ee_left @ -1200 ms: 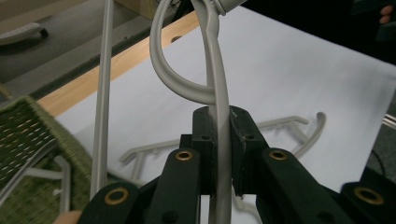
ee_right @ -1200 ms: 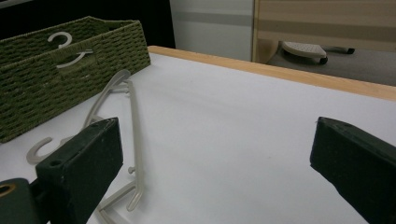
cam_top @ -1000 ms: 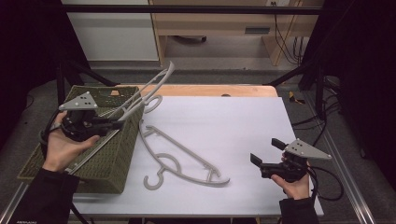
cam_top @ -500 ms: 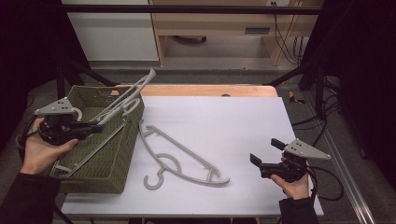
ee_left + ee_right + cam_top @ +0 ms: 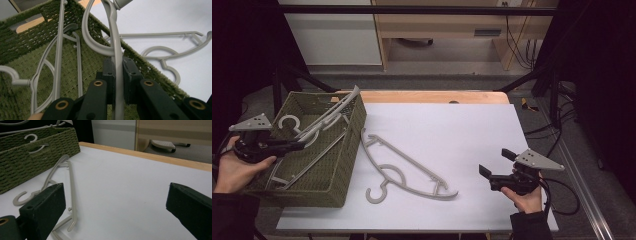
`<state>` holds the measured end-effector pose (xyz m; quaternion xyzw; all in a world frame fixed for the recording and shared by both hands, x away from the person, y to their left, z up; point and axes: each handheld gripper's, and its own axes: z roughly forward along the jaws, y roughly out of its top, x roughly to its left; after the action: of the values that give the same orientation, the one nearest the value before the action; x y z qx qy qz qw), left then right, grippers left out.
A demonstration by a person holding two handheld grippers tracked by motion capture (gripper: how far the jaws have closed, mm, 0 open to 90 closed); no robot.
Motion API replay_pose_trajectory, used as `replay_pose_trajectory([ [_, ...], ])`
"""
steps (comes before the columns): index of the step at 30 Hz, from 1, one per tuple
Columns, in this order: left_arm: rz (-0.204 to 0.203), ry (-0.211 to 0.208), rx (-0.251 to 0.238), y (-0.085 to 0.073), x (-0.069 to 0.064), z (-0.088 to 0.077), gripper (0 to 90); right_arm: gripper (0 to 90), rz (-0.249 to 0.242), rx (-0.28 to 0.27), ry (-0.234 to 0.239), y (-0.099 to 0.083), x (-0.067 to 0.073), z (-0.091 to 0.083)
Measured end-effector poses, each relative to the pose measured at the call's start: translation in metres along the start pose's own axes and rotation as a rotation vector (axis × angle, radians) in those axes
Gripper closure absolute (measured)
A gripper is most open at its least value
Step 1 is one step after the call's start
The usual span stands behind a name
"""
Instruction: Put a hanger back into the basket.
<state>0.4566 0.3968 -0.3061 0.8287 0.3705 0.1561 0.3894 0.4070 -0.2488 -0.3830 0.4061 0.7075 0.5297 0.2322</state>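
White tabletop point(image 5: 452, 130) now carries one loose hanger point(image 5: 404, 167) beside the green basket point(image 5: 343, 165); the left gripper point(image 5: 298, 145), jaws clamped on the held hanger point(image 5: 329, 114), has carried it leftward down into the basket, nearly stowed; the right gripper point(image 5: 493, 167) waits with jaws wide, empty.

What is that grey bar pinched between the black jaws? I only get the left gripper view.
Observer: A clothes hanger. From above, the left hand-held gripper holds it tilted, its far end poking over the basket's far rim.
Operator: And the other hand?
Observer: The right hand-held gripper is open with nothing between its jaws, low over the white table, to the right of the loose hanger.
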Motion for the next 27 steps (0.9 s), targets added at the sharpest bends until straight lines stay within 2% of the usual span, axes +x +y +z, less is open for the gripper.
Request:
replay_pose_trajectory([
  [4, -0.015, 0.0, 0.01, -0.009, 0.006, 0.0, 81.6, 2.7, -0.001, 0.004, 0.0, 0.0, 0.0, 0.001],
  [10, -0.01, -0.017, 0.019, -0.017, 0.01, 0.0, 81.6, 2.7, -0.001, 0.007, 0.002, -0.001, 0.0, 0.001],
  [15, -0.013, -0.016, 0.024, -0.022, 0.014, 0.002, 81.6, 2.7, -0.002, 0.009, 0.005, -0.001, 0.0, 0.001],
  [19, -0.026, -0.013, 0.039, -0.032, 0.019, 0.01, 81.6, 2.7, -0.001, 0.01, 0.003, -0.001, 0.0, 0.002],
  [27, -0.035, -0.035, 0.045, -0.04, 0.02, 0.027, 81.6, 2.6, 0.002, 0.013, 0.002, -0.002, 0.001, 0.004],
])
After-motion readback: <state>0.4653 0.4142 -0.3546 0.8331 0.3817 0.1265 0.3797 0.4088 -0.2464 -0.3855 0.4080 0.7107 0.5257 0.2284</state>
